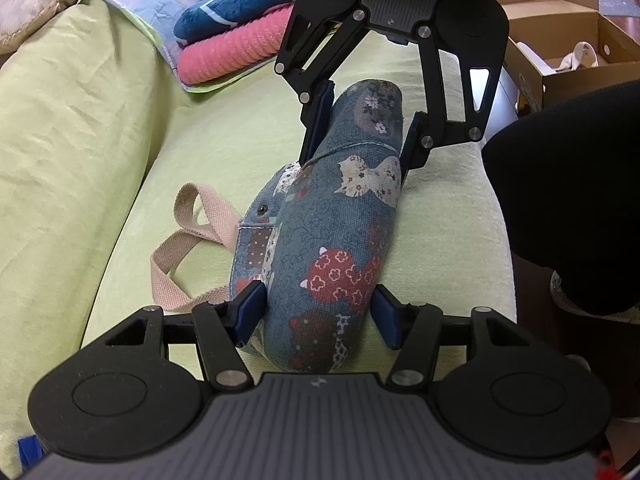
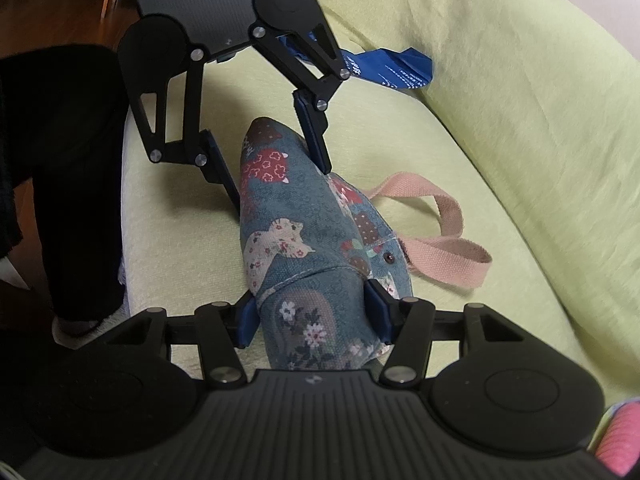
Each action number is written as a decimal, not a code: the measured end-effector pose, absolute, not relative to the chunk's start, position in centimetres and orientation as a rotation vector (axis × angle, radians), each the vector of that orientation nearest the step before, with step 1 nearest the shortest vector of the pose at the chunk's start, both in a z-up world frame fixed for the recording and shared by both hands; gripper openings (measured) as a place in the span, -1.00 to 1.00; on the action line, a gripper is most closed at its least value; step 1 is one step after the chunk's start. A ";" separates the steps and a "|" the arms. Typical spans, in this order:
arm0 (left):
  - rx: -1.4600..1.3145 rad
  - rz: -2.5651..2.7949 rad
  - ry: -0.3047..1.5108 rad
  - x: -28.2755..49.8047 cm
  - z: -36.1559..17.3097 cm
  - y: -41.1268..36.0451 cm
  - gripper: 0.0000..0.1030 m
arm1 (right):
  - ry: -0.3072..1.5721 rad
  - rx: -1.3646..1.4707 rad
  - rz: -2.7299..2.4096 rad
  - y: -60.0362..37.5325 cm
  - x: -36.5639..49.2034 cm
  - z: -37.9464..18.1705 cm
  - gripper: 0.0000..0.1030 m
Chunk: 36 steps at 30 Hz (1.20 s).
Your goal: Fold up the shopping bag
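- The left gripper point(image 1: 316, 316) stands at one end of the shopping bag point(image 1: 332, 240). Its jaws are spread, one on each side of the rolled cloth, and I cannot tell if the pads really press it.
- The bag lies on the green sofa seat point(image 1: 224, 152) as a long bundle. Its long axis runs straight from one gripper to the other, so each is equally near its own end.
- The pink handles point(image 1: 192, 240) stick out sideways toward the sofa back.
- The right gripper point(image 2: 314, 316) meets the other end in the same way, jaws spread around the flowered part.
- The left view shows stacked towels point(image 1: 232, 40) and a cardboard box point(image 1: 560, 40); only the right view shows a blue packet point(image 2: 384, 68) behind.
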<state>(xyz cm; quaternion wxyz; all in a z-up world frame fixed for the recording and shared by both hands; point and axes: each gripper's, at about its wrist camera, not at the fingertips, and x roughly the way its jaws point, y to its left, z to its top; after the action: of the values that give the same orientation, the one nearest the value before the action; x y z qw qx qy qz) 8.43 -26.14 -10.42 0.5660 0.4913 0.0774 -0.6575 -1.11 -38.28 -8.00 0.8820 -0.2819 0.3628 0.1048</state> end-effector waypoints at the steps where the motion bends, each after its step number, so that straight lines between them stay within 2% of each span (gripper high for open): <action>1: 1.145 -1.548 0.195 8.6 -10.3 -26.2 0.15 | 0.760 -0.564 0.223 -38.6 -1.0 -7.8 0.02; 19: 0.985 -1.615 0.474 13.1 -8.0 -29.2 0.15 | 0.825 0.047 0.382 -47.7 2.6 -6.2 0.02; 36: 1.041 -1.533 0.501 15.0 -9.3 -32.1 0.20 | 0.752 0.696 0.358 -55.0 4.3 -9.8 0.03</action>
<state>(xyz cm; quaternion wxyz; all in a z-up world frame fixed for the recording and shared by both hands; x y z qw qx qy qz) 14.96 -32.11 -9.28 0.5735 0.4442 0.2139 -0.6542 4.25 -55.01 -9.81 0.8563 0.3310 0.3580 0.1704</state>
